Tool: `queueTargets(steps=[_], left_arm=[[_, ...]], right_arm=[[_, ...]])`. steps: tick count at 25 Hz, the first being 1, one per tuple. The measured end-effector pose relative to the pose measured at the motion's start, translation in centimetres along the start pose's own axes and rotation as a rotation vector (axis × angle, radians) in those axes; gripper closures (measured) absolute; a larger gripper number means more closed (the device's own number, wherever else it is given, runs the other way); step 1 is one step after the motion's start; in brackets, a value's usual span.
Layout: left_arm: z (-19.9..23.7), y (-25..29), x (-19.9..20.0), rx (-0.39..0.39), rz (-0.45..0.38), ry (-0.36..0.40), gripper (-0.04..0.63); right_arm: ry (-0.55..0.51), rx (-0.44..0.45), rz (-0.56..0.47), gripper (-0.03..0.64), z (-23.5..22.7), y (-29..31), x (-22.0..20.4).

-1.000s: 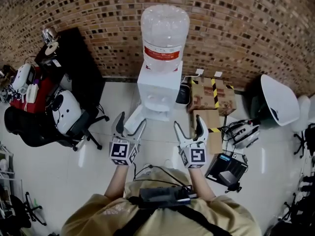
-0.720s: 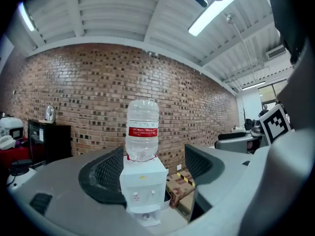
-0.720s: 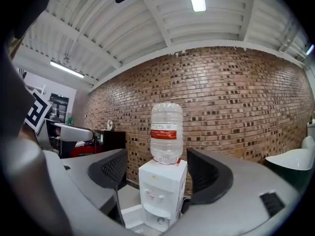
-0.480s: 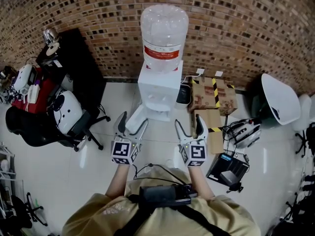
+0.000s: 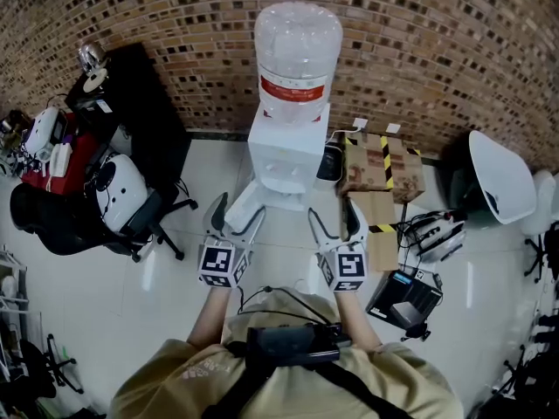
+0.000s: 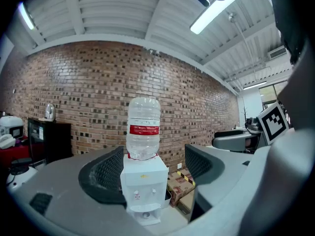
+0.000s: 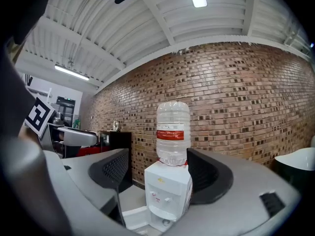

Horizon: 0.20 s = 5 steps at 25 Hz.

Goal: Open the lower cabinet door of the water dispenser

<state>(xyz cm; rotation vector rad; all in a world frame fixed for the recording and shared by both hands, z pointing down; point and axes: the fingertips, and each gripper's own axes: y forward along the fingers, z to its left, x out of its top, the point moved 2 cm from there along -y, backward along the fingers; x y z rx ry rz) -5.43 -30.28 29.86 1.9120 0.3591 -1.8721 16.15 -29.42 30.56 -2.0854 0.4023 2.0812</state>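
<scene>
The white water dispenser (image 5: 286,151) stands against the brick wall with a clear bottle (image 5: 297,55) on top. A white panel (image 5: 236,208), apparently its lower cabinet door, juts out from the base toward the left. My left gripper (image 5: 238,210) hangs open just in front of that panel, apart from it. My right gripper (image 5: 334,213) is open beside it with nothing between its jaws, which have just been closing a little. Both gripper views look level at the dispenser (image 6: 143,188) (image 7: 170,193), framed between the open left gripper (image 6: 152,157) and open right gripper (image 7: 157,170).
Cardboard boxes with yellow-black tape (image 5: 380,168) sit right of the dispenser. A black cabinet (image 5: 140,103) and an office chair (image 5: 122,195) stand at the left. A white chair (image 5: 502,177) and black devices with cables (image 5: 406,295) are at the right.
The right gripper's jaws have narrowed slightly. Both hands stay at about the same place in front of the dispenser.
</scene>
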Motion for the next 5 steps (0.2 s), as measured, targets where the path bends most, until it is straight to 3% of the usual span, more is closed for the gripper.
queueTargets(steps=[5], left_arm=[[0.52, 0.12, -0.54, 0.006, 0.007, -0.001, 0.227]], right_arm=[[0.004, 0.026, 0.014, 0.221, 0.42, 1.04, -0.41]])
